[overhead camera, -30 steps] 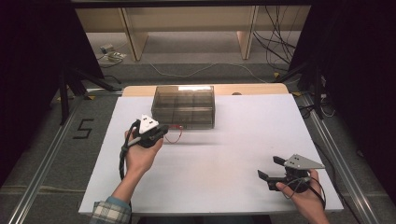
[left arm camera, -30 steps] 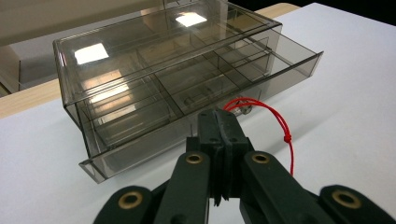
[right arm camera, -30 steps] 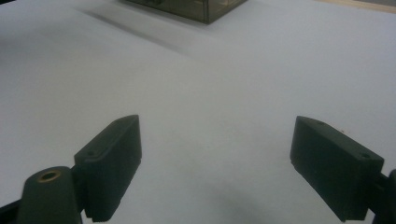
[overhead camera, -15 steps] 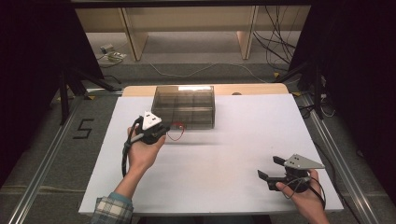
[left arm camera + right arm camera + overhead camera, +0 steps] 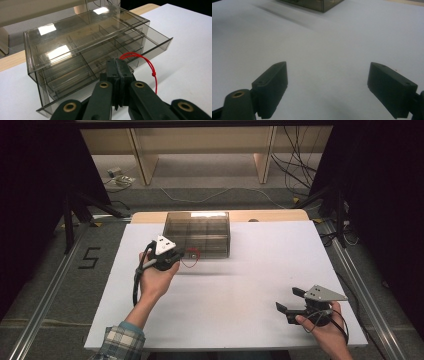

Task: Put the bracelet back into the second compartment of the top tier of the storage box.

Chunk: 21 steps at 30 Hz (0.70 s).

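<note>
at the clear box (image 5: 82, 47), left tongs (image 5: 119, 65) pinch the red string loop (image 5: 147, 65); pull the drawer (image 5: 140, 47) straight and slow. right tongs (image 5: 328, 87) wait wide open.

Smoky clear drawer box (image 5: 82, 50), bottom drawer (image 5: 140, 53) ajar, red loop (image 5: 147, 66)

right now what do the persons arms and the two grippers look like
Both are black two-jaw tools with brass-coloured pivot pins. The left gripper carries a pale three-cornered plate and a black cable; the right gripper has a grey plate and thin cables. A plaid sleeve covers the left forearm.
</note>
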Each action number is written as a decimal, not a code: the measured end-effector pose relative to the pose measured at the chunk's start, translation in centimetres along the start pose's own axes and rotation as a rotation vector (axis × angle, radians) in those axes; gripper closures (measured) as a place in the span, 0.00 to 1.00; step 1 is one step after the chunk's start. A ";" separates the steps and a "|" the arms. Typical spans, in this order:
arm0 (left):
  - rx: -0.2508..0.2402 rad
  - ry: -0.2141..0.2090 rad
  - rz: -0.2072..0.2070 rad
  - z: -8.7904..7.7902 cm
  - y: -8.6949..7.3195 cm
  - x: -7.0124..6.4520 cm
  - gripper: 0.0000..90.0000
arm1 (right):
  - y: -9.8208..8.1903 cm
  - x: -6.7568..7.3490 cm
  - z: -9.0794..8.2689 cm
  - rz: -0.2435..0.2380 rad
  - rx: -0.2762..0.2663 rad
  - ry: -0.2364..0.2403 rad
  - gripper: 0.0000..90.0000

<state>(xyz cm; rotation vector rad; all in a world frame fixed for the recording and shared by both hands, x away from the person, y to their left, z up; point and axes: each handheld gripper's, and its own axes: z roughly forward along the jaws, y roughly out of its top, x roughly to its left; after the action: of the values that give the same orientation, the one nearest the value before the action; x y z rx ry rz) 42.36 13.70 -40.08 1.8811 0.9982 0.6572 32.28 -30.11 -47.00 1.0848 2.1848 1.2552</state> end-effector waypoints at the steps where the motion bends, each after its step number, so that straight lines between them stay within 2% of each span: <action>1: 0.000 0.000 0.001 0.0 0.1 0.0 1.00 | 0.0 0.0 0.0 0.000 0.000 0.000 0.19; 8: -0.005 0.000 0.011 0.2 0.8 0.1 1.00 | 0.0 0.0 0.0 0.001 0.000 0.000 0.19; 21: 0.002 0.007 0.005 0.7 1.2 0.3 1.00 | 0.0 0.0 0.0 0.001 0.003 0.001 0.19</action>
<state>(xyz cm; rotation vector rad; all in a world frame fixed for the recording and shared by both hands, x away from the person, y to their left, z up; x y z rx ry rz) 43.56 13.30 -39.36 1.8849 0.9992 0.6661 32.26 -30.11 -47.00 1.0867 2.1876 1.2543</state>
